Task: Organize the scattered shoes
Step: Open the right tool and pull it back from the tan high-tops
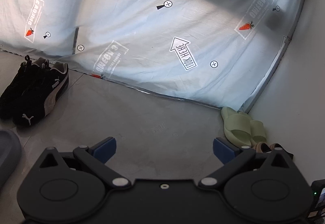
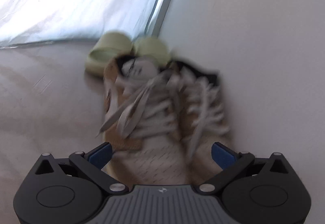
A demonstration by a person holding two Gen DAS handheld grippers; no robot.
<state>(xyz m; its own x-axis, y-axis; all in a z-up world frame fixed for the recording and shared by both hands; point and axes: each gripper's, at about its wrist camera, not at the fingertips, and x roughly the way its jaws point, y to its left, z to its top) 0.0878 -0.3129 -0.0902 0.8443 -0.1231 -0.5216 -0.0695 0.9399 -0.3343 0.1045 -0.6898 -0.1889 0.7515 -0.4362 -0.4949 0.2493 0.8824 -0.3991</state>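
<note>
Shoes lie in three groups on the grey tiled floor, which meets a pale blue printed sheet hanging along its far edge and a white wall at its right edge.

Black sneakers, a pair with beige side stripes, stand side by side at the left of the floor, heels just beside the sheet's hem. A grey rounded item shows at the left edge of the left wrist view; what it is cannot be told.

Green slides sit together in the far right corner, where sheet and wall meet. Directly in front of them, along the wall, rests a pair of tan lace-up sneakers with pale laces, side by side, heels touching or nearly touching the slides. The right wrist view is blurred, so finer detail is not legible.

Left gripper: jaws spread wide, nothing between them, over bare floor.

Right gripper: jaws spread wide, straddling the toes of the tan pair; the blue pads stand clear of the shoes, no grip evident.
</note>
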